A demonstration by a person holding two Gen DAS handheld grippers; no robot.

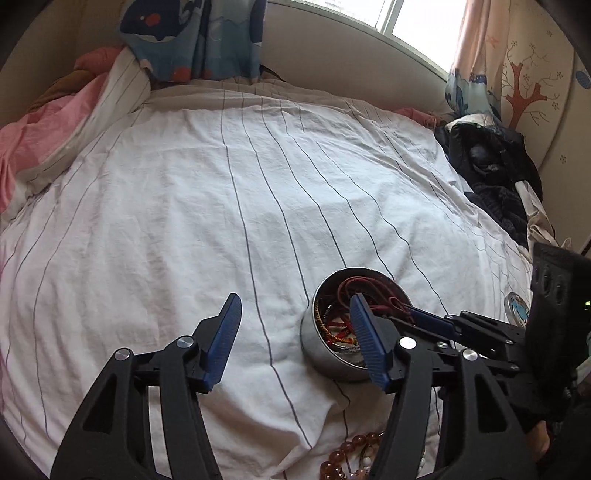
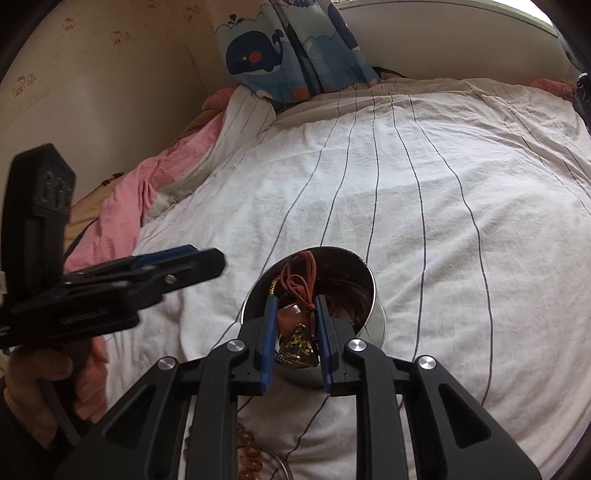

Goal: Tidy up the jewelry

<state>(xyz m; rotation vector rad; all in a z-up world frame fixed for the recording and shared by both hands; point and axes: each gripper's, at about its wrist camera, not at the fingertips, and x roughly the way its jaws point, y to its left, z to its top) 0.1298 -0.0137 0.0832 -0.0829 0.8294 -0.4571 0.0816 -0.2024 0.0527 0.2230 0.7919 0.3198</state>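
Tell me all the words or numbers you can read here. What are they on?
"GO": raised letters on the black block of the left tool; the letters after them are blurred.
Raised lettering lower on that tool's side: too blurred to read.
No other words or numbers can be read.

Window (image 1: 406, 22) daylight, heavy fisheye distortion

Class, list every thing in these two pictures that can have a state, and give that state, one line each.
Metal tin: upright on the bed, lid off, filled with cords and jewelry.
Left claw: open, nothing between its pads, beside the tin.
Right claw: part open over the tin, an amber pendant and red cord between its pads.
Amber beads: loose on the sheet, outside the tin.
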